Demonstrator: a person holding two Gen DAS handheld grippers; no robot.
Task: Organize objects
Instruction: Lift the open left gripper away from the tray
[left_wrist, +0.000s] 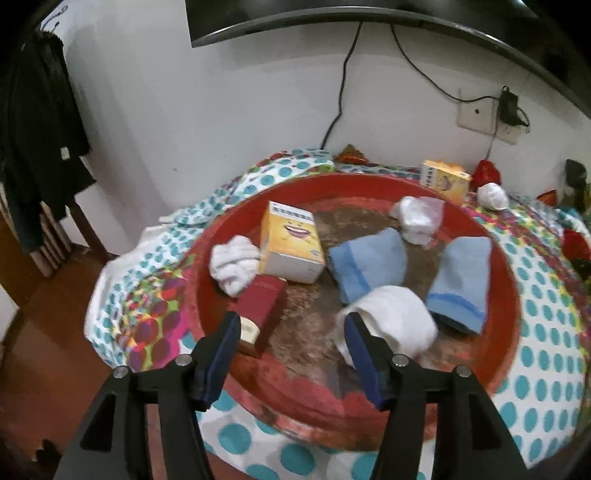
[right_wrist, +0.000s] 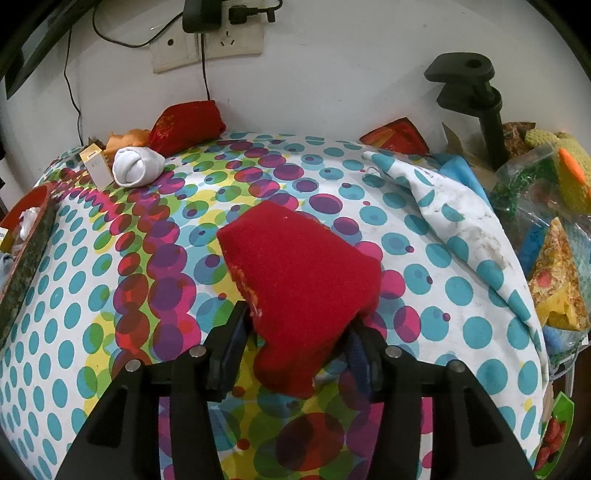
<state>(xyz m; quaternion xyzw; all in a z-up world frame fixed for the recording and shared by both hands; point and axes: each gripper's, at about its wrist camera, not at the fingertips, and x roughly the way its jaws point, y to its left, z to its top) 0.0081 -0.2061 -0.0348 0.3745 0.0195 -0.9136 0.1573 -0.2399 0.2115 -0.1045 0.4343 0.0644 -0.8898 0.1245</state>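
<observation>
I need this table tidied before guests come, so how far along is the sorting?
Partly done. The red tray already holds two blue cloths, rolled white socks, a yellow box and a dark red box. The left gripper is open over it, empty. The right gripper has a red cloth between its jaws. A white sock ball, a small box and another red cloth remain outside the tray.

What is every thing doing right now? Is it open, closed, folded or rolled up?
left gripper: open, nothing between its fingers.
right gripper: around the red cloth; can't tell if it squeezes.
red cloth: bunched, on the spotted tablecloth.
red basin: upright, holding things.
yellow box: closed, in the basin.
near blue towel: folded, in the basin.
far blue towel: folded, in the basin.
white sock: rolled up, in the basin.
</observation>
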